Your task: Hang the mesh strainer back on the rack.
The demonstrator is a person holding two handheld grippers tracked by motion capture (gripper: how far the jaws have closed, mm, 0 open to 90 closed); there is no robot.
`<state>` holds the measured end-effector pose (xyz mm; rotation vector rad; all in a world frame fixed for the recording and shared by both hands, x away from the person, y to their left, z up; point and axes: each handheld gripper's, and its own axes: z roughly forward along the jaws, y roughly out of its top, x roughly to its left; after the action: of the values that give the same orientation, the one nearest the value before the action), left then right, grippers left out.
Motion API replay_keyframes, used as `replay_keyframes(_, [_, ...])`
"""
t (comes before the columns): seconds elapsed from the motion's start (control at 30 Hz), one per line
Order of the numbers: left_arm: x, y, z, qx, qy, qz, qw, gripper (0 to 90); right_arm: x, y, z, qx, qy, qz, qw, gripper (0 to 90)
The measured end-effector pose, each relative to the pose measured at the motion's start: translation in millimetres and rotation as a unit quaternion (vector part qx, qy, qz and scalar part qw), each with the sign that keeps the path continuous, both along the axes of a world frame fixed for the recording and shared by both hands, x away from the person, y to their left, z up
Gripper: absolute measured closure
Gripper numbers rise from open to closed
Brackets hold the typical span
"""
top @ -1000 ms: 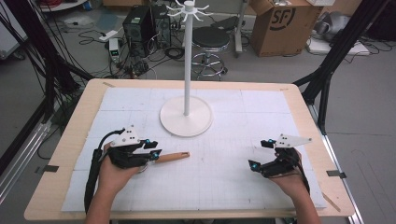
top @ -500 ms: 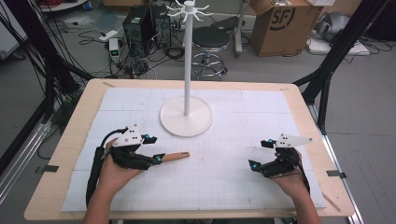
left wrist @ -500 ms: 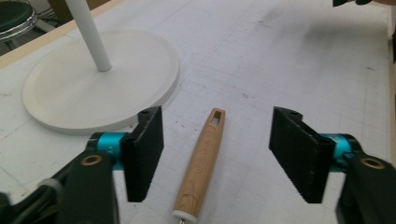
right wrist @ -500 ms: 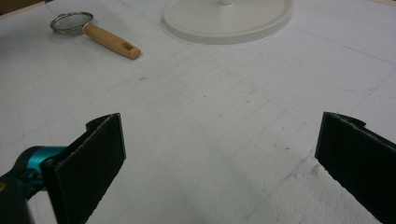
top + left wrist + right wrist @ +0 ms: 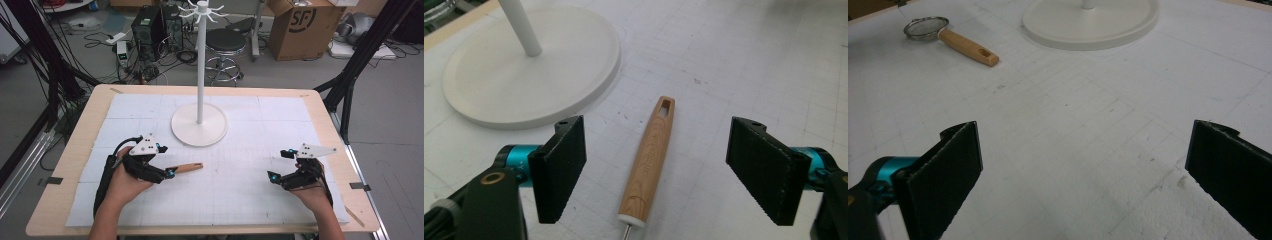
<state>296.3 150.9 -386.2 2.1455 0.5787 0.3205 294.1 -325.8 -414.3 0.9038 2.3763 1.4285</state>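
Left gripper (image 5: 169,172), held in the person's left hand (image 5: 125,180) near the table's left front, has just been opening its jaws; they now stand wide apart and released, with the wooden handle (image 5: 651,162) lying on the mat between them, touched by neither pad. That handle belongs to a small mesh strainer (image 5: 926,27), which lies flat on the white gridded mat (image 5: 250,200), its free end pointing toward the middle of the table. Just beyond it stands the round base of the white hook stand (image 5: 200,122), near but apart. Right gripper (image 5: 272,176) rests at the right front, its jaws spread wide over bare mat.
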Motion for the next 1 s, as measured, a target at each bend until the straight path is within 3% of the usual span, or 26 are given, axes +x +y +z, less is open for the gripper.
replay_keyframes(0.27, [10.6, -11.3, -13.7, 0.065, 0.023, -0.002, 0.9976, 18.2, 0.6, 0.6, -0.2, 0.000, -0.002, 0.003, 1.0000, 0.5])
replay_keyframes(0.43, [13.9, -12.3, -16.1, 0.085, 0.033, -0.004, 0.9958, 14.5, 0.8, 1.2, -0.7, -0.001, 0.000, 0.003, 1.0000, 0.5])
replay_keyframes(0.53, [16.3, -14.6, -13.0, 0.118, 0.033, -0.005, 0.9924, 13.6, 1.0, 1.8, -1.0, -0.003, 0.001, 0.004, 1.0000, 0.5])
replay_keyframes(0.7, [22.6, -21.3, -10.5, 0.135, 0.049, -0.020, 0.9895, 12.1, 0.9, 2.2, -1.1, -0.003, 0.000, 0.004, 1.0000, 0.5])
replay_keyframes(0.93, [29.4, -28.7, -20.0, 0.169, 0.068, -0.025, 0.9830, 15.3, 0.5, 1.9, -1.0, -0.003, 0.002, 0.006, 1.0000, 0.5])
replay_keyframes(1.0, [31.4, -29.7, -23.8, 0.182, 0.077, -0.030, 0.9798, 17.1, 0.8, 1.9, -1.1, -0.003, 0.000, 0.005, 1.0000, 0.5])
